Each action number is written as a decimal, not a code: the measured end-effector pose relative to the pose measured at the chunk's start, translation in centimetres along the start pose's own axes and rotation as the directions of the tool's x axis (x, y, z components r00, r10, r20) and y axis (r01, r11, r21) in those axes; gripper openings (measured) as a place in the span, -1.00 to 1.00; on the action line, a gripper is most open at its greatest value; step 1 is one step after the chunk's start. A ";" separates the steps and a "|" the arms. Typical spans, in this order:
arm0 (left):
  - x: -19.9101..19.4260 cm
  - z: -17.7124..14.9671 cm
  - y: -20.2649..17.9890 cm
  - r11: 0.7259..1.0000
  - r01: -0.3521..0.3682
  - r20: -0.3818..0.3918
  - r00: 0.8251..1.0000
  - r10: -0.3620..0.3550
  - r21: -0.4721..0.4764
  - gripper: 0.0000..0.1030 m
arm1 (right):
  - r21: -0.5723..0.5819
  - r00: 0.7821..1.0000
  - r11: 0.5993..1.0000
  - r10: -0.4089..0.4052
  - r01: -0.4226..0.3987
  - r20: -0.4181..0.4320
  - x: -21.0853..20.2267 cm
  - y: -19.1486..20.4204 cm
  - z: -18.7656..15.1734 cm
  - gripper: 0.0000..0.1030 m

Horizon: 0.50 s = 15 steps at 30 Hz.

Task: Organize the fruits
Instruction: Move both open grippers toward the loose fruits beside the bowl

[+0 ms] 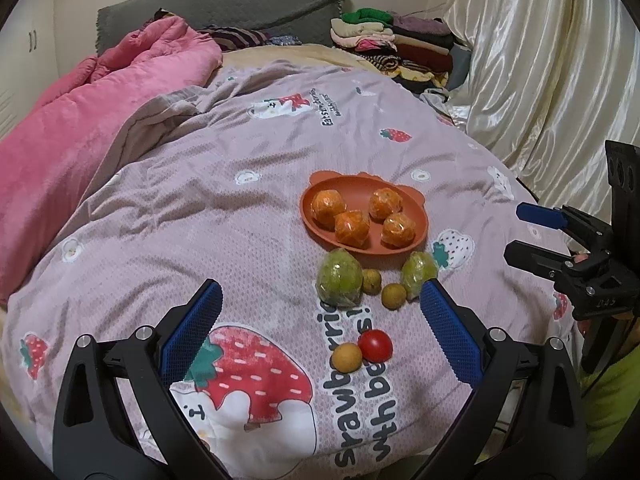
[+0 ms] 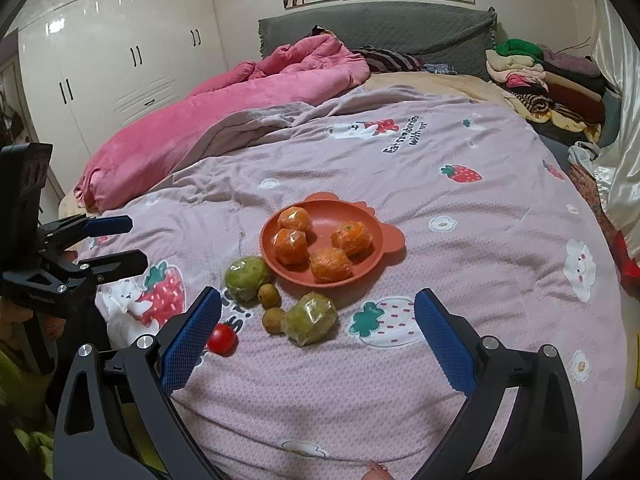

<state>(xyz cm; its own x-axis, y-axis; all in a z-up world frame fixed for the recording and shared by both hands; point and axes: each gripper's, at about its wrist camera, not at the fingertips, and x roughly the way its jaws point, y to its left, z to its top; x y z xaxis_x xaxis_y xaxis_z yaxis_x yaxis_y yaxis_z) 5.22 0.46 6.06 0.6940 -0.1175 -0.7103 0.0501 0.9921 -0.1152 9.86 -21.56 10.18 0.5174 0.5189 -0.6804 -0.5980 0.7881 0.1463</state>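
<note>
An orange plate [image 1: 360,190] [image 2: 356,216] on the quilt holds several wrapped oranges [image 1: 327,208] [image 2: 291,246]. In front of it lie two wrapped green fruits [image 1: 339,283] [image 2: 245,272], the second one [image 1: 418,270] [image 2: 310,318], small brown longans [image 1: 393,295] [image 2: 273,319] and a red tomato [image 1: 375,345] [image 2: 221,339] beside another longan [image 1: 348,357]. My left gripper [image 1: 320,320] [image 2: 126,242] is open and empty, hovering before the tomato. My right gripper [image 2: 318,320] [image 1: 520,232] is open and empty, near the second green fruit.
A pink duvet [image 1: 100,104] [image 2: 224,108] lies at the far left of the bed. Folded clothes [image 1: 392,40] [image 2: 548,76] are stacked at the far right by the grey headboard [image 1: 224,8]. A cream curtain [image 1: 540,60] hangs on the right; white wardrobes [image 2: 112,52] on the left.
</note>
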 end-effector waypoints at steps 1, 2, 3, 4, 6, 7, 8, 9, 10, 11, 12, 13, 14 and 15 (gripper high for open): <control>0.0 -0.1 0.0 1.000 -0.001 -0.003 1.000 0.001 0.001 0.81 | 0.001 1.000 1.000 0.001 -0.001 -0.001 0.0 0.0 0.0 0.88; 0.0 -0.2 -0.1 1.000 0.004 -0.005 1.000 -0.004 0.001 0.81 | 0.001 1.000 1.000 0.005 -0.005 0.000 0.0 0.0 -0.1 0.88; -0.1 -0.3 -0.1 1.000 0.008 -0.009 1.000 -0.008 0.002 0.81 | 0.002 1.000 1.000 0.005 -0.005 -0.002 0.0 0.0 -0.2 0.88; -0.1 -0.4 -0.2 1.000 0.007 -0.012 1.000 -0.007 0.004 0.81 | 0.002 1.000 1.000 0.004 -0.004 -0.005 0.0 0.0 -0.3 0.88; 0.0 -0.7 -0.2 1.000 0.009 -0.018 1.000 -0.008 0.010 0.81 | 0.001 1.000 1.000 0.005 -0.005 -0.010 0.0 -0.1 -0.5 0.88; 0.1 -0.8 -0.2 1.000 0.009 -0.024 1.000 -0.009 0.009 0.81 | 0.002 1.000 1.000 0.005 -0.005 -0.012 0.0 -0.1 -0.5 0.88; 0.2 -0.9 -0.3 1.000 0.010 -0.030 1.000 -0.009 0.009 0.81 | 0.001 1.000 1.000 0.006 -0.006 -0.015 0.1 -0.1 -0.6 0.88; 0.3 -1.0 -0.3 1.000 0.010 -0.034 0.999 -0.009 0.011 0.81 | 0.002 1.000 1.000 0.006 -0.006 -0.018 0.1 -0.1 -0.8 0.88; 0.4 -1.2 -0.3 1.000 0.008 -0.040 0.999 -0.008 0.015 0.81 | 0.002 1.000 1.000 0.006 -0.006 -0.020 0.2 -0.1 -0.8 0.88; 0.5 -1.4 -0.4 1.000 0.009 -0.044 0.999 -0.008 0.016 0.81 | 0.003 1.000 1.000 0.008 -0.008 -0.022 0.2 -0.2 -1.0 0.88; 0.6 -1.6 -0.5 1.000 0.010 -0.052 0.999 -0.009 0.019 0.81 | 0.004 1.000 1.000 0.007 -0.007 -0.024 0.2 -0.2 -1.1 0.88; 0.7 -1.7 -0.5 1.000 0.010 -0.057 0.998 -0.009 0.022 0.81 | 0.007 1.000 1.000 0.007 -0.007 -0.029 0.3 -0.2 -1.2 0.88; 0.9 -1.9 -0.6 1.000 0.010 -0.062 0.998 -0.008 0.026 0.81 | 0.010 0.999 1.000 0.009 -0.009 -0.030 0.3 -0.3 -1.4 0.88; 1.0 -2.0 -0.7 0.999 0.010 -0.067 0.998 -0.008 0.031 0.81 | 0.011 0.999 1.000 0.010 -0.010 -0.034 0.4 -0.3 -1.6 0.88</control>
<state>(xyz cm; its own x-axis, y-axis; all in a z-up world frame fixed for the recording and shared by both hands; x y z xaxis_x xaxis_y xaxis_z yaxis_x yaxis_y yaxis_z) 4.39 -0.47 4.02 0.6438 -0.1285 -0.7544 0.0794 0.9917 -0.1012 9.32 -22.13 8.74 0.4902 0.5152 -0.7030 -0.5959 0.7868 0.1611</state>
